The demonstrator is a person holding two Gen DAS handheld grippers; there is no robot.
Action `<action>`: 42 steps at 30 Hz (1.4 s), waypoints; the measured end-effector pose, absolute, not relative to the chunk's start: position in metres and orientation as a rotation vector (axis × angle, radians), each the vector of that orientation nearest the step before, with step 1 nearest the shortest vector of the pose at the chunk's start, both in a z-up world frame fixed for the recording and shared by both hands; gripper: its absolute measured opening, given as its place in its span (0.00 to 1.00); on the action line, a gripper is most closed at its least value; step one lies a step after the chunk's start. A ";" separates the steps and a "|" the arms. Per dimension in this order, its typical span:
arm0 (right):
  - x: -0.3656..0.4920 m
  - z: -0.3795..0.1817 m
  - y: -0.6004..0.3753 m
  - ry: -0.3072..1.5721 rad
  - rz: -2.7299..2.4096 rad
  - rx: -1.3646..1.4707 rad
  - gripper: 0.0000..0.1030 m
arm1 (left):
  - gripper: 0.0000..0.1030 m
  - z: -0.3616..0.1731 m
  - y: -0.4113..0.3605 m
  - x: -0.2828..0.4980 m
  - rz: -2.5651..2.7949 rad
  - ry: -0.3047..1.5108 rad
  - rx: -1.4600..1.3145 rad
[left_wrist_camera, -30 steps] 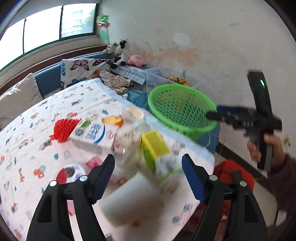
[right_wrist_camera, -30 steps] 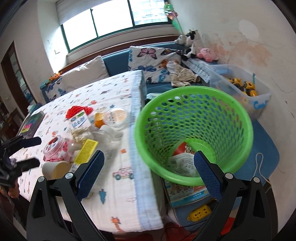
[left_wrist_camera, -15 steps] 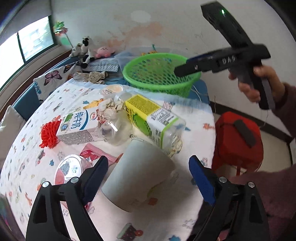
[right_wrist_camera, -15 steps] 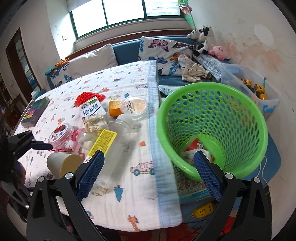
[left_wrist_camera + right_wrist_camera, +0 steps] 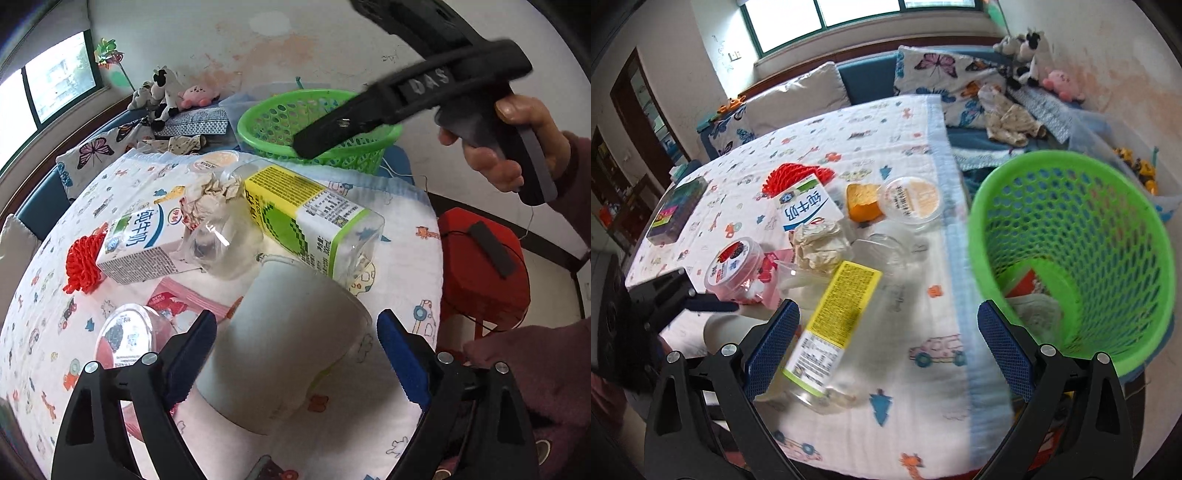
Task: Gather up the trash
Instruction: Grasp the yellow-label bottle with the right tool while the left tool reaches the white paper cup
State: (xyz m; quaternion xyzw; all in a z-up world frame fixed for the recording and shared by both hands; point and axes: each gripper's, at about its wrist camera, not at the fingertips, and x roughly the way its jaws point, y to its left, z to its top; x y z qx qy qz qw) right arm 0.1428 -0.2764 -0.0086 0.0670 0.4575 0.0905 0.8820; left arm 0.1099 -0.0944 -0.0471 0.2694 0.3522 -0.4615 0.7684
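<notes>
A white paper cup (image 5: pixel 280 343) lies on its side on the patterned tablecloth (image 5: pixel 402 218), between the fingers of my left gripper (image 5: pixel 295 319). That gripper is open, and its pads stand just off the cup. My right gripper (image 5: pixel 888 306) is open above a clear bottle with a yellow-green label (image 5: pixel 834 325), holding nothing. Beyond the cup lie a milk carton (image 5: pixel 144 243), crumpled paper (image 5: pixel 210 195) and a round lidded tub (image 5: pixel 122 336). A green mesh basket (image 5: pixel 1108 240) stands past the table's right edge with some paper inside.
A red stool (image 5: pixel 480 273) stands beside the table's near corner. A dark box (image 5: pixel 677 208) rests at the table's far left. A sofa with cushions (image 5: pixel 798 96) runs behind the table, and a clear toy bin (image 5: pixel 1137 173) sits behind the basket.
My left gripper rolled, came down onto the cup and opened wider. My right gripper swung left from over the basket to over the table and the bottle.
</notes>
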 end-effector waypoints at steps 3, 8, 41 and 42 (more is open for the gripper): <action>0.148 -0.011 -0.265 0.975 0.190 0.119 0.91 | 0.80 -0.049 -0.094 0.108 -0.989 0.752 0.579; 0.159 -0.021 -0.254 1.029 0.191 0.116 0.87 | 0.78 -0.048 -0.087 0.112 -0.972 0.756 0.513; 0.192 -0.057 -0.260 1.165 0.101 0.101 0.58 | 0.78 -0.046 -0.074 0.117 -0.935 0.859 0.421; 0.191 -0.056 -0.260 1.161 0.110 0.112 0.54 | 0.81 -0.046 -0.075 0.118 -0.938 0.864 0.426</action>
